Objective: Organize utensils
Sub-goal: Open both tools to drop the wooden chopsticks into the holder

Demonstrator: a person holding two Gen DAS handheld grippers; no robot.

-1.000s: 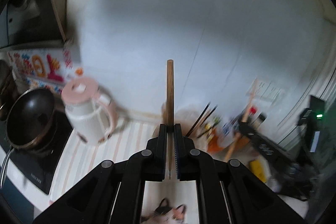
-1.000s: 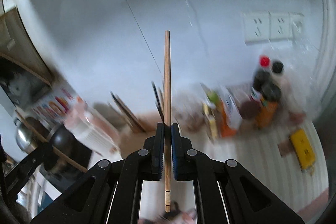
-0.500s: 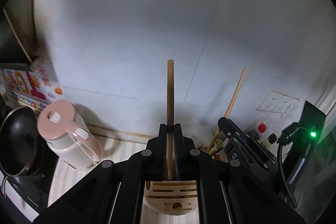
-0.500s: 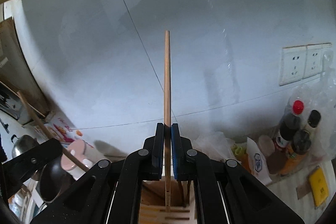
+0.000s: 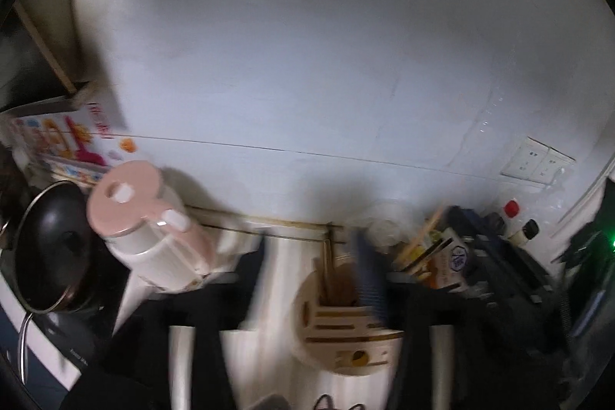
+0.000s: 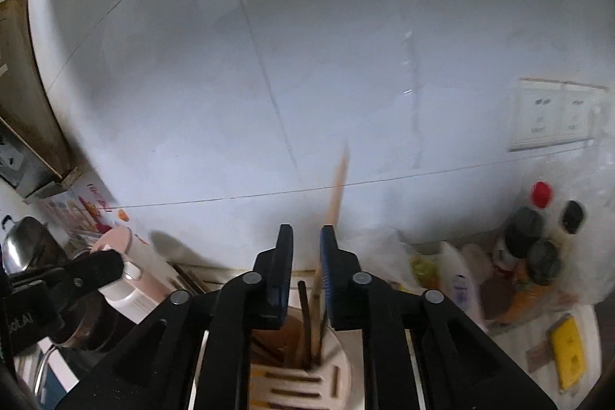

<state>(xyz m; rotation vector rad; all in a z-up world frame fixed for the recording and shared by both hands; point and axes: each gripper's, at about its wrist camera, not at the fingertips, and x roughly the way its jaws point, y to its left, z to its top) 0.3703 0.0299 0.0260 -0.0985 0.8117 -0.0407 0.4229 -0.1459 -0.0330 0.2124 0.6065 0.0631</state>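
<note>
While both tools' jaws are opening, empty, the light, stiff, slippery wooden chopstick drops into the utensil holder; grip mid-shaft.

Pink kettle, cream slotted utensil holder, tan wooden chopstick, yellow packet.

The wall above the counter is bare, so there is free room from above down to the cream utensil holder. Its open well already holds a few sticks, and a light wooden chopstick leans up out of it. On the left the pink kettle stands near the holder, with a black pan behind it. On the right, dark bottles and packets crowd the counter.
</note>
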